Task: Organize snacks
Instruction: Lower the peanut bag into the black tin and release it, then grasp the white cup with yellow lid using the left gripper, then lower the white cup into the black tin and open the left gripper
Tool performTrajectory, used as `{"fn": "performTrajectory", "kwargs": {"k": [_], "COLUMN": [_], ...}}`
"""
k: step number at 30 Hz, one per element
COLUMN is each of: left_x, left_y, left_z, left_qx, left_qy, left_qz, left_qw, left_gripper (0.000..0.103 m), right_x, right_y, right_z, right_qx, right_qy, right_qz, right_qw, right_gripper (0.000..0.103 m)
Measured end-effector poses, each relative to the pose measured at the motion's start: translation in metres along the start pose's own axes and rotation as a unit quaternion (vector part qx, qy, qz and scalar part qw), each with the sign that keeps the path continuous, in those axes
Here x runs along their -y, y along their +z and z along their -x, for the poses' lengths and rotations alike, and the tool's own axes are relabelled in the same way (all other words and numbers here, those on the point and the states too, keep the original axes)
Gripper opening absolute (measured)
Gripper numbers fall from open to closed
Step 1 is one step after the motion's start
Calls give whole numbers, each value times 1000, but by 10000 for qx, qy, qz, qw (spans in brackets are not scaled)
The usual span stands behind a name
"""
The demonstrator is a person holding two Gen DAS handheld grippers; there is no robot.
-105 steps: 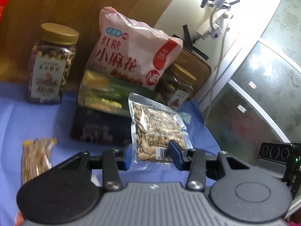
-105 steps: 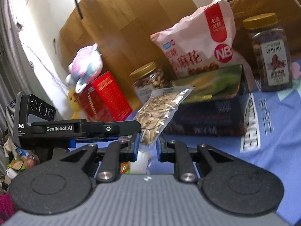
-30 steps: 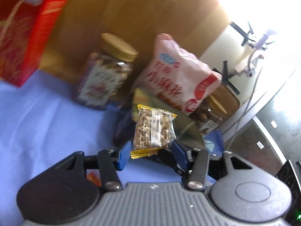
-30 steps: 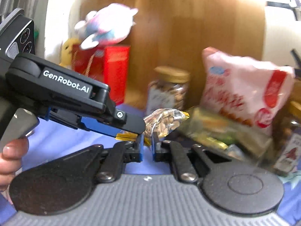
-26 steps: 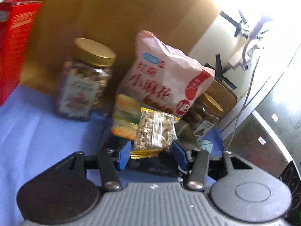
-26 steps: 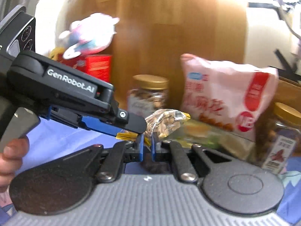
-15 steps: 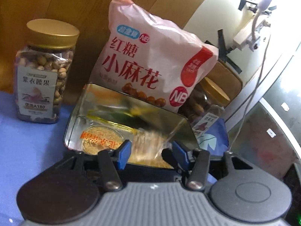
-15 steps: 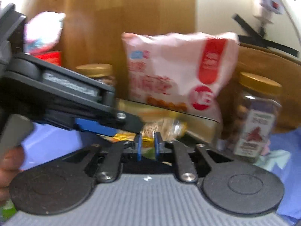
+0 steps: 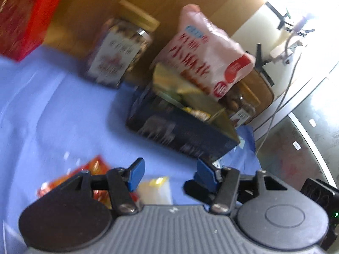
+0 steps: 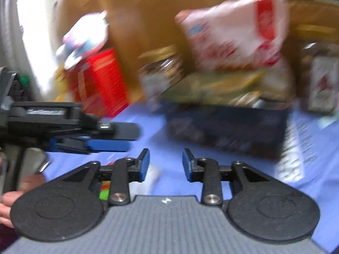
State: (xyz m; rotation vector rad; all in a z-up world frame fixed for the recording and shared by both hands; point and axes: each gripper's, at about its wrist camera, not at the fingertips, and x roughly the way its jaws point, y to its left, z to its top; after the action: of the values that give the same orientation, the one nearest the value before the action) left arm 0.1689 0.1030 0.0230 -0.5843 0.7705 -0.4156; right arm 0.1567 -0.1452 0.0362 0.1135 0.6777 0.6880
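Sitting ahead of both sets of fingers: dark tin box (image 9: 180, 127), lid open, gold reflective inside of lid tilted back against the pink snack bag (image 9: 209, 50). Small packets visible inside the box along the rim, too blurred to identify. Box outer wall is dark blue-black with faint print.

Pink bag stands upright behind the box, red Chinese lettering, red round logo lower right. Nut jar (image 9: 120, 50) with gold cap just left of the box; second jar (image 9: 241, 103) behind the box's right end, mostly hidden.

Left gripper (image 9: 169, 174): blue fingers spread wide, nothing between them. Below and between the fingers, lying on the blue cloth (image 9: 53, 110): a pale packet with a yellow edge (image 9: 156, 188), and red-orange packets (image 9: 91, 169) under the left finger.

Right gripper (image 10: 166, 163): fingers also spread wide, empty. Box (image 10: 228, 127) ahead-right of them, heavy motion blur. Left gripper body (image 10: 70, 124) crosses to the left of the fingers. Red carton (image 10: 99, 80) far left, plush toy (image 10: 84, 38) above it.
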Motion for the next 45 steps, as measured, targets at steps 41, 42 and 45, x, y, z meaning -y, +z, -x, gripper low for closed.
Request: {"fn": "performTrajectory", "kwargs": {"k": [41,42,45], "left_x": [44,46,58], "left_y": [-27,-25,-14], "left_z": [-56,-54,-47], "left_qx": [-548,-518,-397], "left_qy": [-295,-327,-398], "left_qz": [-360,-390,-551], "left_qw": [9974,9974,9969], "left_gripper": [69,69,67], "right_x": [14,12,7], "right_y": [-8,-7,-1], "right_z": [7,9,18], "right_qx": [-10,76,409], "right_qy": [-377,-404,-516], "right_qz": [347,370,525], "right_qw": [9987,9985,9965], "right_gripper": [35,35,35]}}
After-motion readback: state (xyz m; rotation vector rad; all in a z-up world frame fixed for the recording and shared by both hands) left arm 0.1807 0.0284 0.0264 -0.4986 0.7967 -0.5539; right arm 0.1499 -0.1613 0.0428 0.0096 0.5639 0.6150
